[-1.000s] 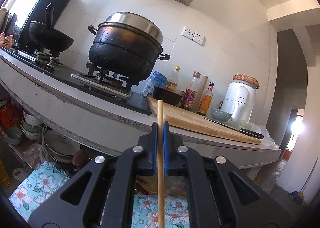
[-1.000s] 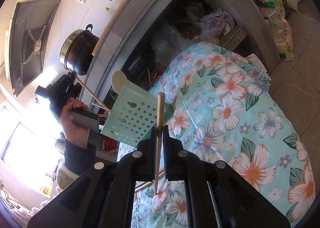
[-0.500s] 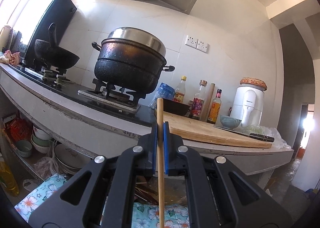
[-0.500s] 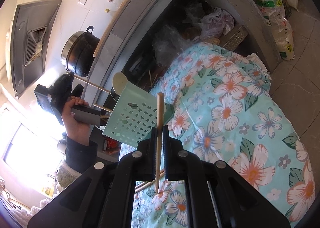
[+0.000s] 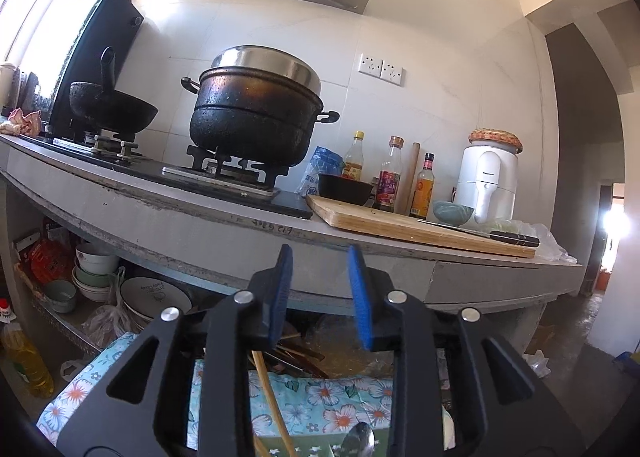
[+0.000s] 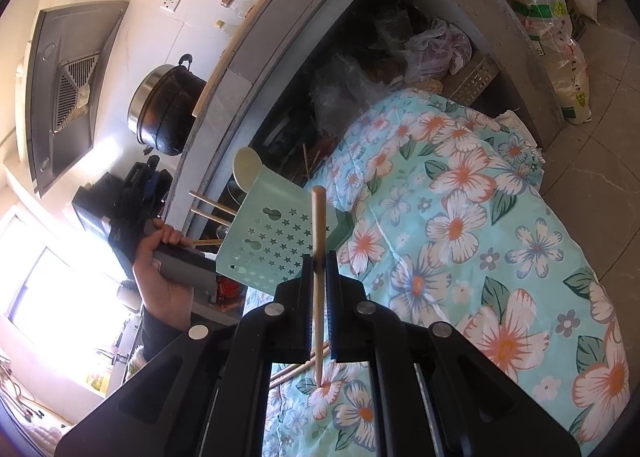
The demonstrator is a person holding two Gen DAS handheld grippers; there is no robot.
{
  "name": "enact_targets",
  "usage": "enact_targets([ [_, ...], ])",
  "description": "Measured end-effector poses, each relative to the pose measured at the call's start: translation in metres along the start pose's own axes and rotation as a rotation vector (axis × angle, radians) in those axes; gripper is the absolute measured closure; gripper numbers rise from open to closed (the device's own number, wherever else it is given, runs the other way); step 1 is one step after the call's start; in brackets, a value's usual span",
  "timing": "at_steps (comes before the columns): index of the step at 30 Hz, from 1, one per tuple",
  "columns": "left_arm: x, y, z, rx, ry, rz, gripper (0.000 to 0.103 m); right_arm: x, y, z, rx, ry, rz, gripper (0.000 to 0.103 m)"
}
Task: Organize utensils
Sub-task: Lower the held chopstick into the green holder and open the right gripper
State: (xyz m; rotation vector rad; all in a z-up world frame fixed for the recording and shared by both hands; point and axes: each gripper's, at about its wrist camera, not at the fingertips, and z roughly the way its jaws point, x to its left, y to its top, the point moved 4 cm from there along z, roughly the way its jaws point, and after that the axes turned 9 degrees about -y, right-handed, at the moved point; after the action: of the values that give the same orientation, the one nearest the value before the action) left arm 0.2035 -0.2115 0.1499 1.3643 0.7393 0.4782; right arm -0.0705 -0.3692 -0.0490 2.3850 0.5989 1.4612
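Note:
My left gripper (image 5: 320, 289) is open and empty, its blue pads apart. Below it a wooden chopstick (image 5: 274, 401) leans free beside a metal spoon (image 5: 360, 439). My right gripper (image 6: 319, 269) is shut on a wooden chopstick (image 6: 318, 241), held upright just right of a mint green utensil holder (image 6: 272, 241) with star holes. The holder stands on the floral cloth (image 6: 460, 225) and holds several chopsticks (image 6: 212, 203) and a cream spoon (image 6: 248, 169). The left gripper (image 6: 144, 185) shows beyond the holder in the right wrist view, in a hand.
A grey counter (image 5: 160, 209) carries a black pot (image 5: 256, 113), a wok (image 5: 112, 109), a cutting board (image 5: 416, 227) with a knife, bottles and a white appliance (image 5: 488, 177). Bowls and plates (image 5: 96, 269) sit on the shelf under it. More chopsticks (image 6: 296, 367) lie on the cloth.
My left gripper has opened and let go of its chopstick, which now leans below the jaws. The left view has tilted up slightly. My right gripper still holds its chopstick by the holder.

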Motion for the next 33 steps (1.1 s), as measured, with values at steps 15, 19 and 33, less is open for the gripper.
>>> enact_targets([
  [15, -0.007, -0.028, -0.108, 0.225, -0.152, 0.056, 0.029, 0.007, -0.006, -0.007, -0.018, 0.003, -0.005, 0.097],
  [19, 0.002, -0.052, -0.129, 0.315, -0.141, 0.074, 0.025, 0.010, -0.007, -0.009, -0.019, 0.008, -0.013, 0.097],
  [33, 0.036, -0.104, -0.159, 0.472, -0.053, 0.079, 0.023, 0.026, -0.013, -0.015, -0.032, 0.008, -0.048, 0.097],
])
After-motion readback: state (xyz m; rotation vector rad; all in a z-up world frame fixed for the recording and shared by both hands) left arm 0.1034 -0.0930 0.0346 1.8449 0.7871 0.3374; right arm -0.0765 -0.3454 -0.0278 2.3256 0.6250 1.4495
